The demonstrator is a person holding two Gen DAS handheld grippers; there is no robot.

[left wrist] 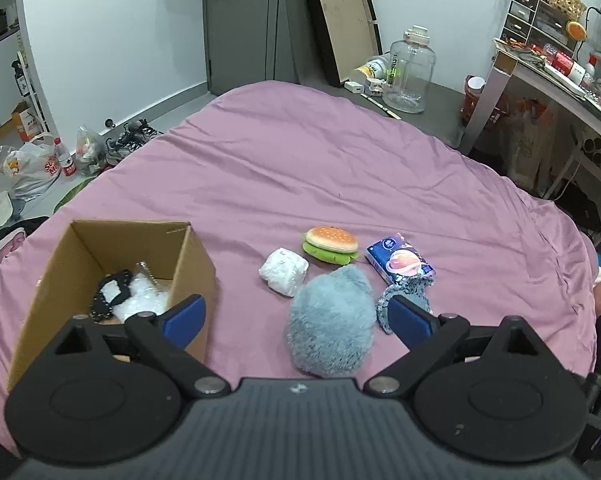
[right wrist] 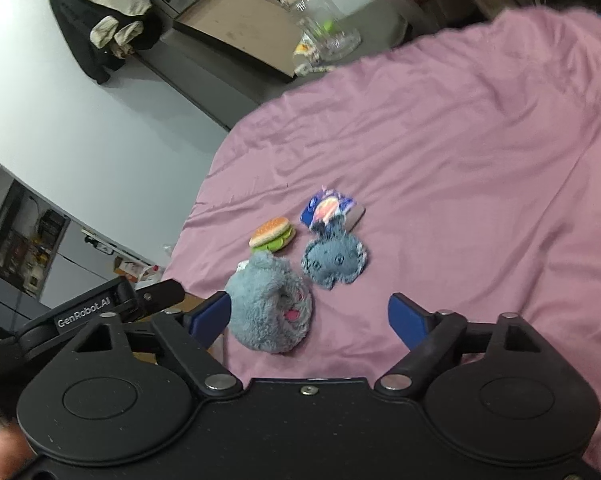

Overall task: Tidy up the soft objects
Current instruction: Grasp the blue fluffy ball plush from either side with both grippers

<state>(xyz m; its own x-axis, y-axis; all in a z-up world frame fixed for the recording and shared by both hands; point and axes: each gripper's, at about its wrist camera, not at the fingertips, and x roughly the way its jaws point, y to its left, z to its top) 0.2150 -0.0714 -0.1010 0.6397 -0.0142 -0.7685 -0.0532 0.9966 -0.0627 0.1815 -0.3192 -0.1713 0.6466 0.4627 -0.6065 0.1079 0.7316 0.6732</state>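
Note:
On the pink bedsheet [left wrist: 300, 168] lie a fluffy blue-grey plush [left wrist: 330, 320], a flat blue-grey plush piece [left wrist: 404, 292], a plush hamburger [left wrist: 331, 244], a white crumpled wad [left wrist: 283, 271] and a blue tissue pack [left wrist: 399, 263]. An open cardboard box [left wrist: 100, 280] at left holds a black-and-white item and clear plastic. My left gripper [left wrist: 298, 318] is open, its jaws on either side of the fluffy plush from above. My right gripper [right wrist: 309, 317] is open and empty, just right of the fluffy plush [right wrist: 269, 303]. The flat plush [right wrist: 333, 261], hamburger [right wrist: 271, 234] and tissue pack [right wrist: 328, 209] lie beyond it.
The bed's far edge drops to a grey floor with a big clear water jug [left wrist: 409, 70], a leaning board [left wrist: 340, 20], bags and shoes [left wrist: 132, 140] at left. A cluttered desk [left wrist: 560, 68] stands at right. The left gripper's body [right wrist: 100, 308] shows at the right view's left edge.

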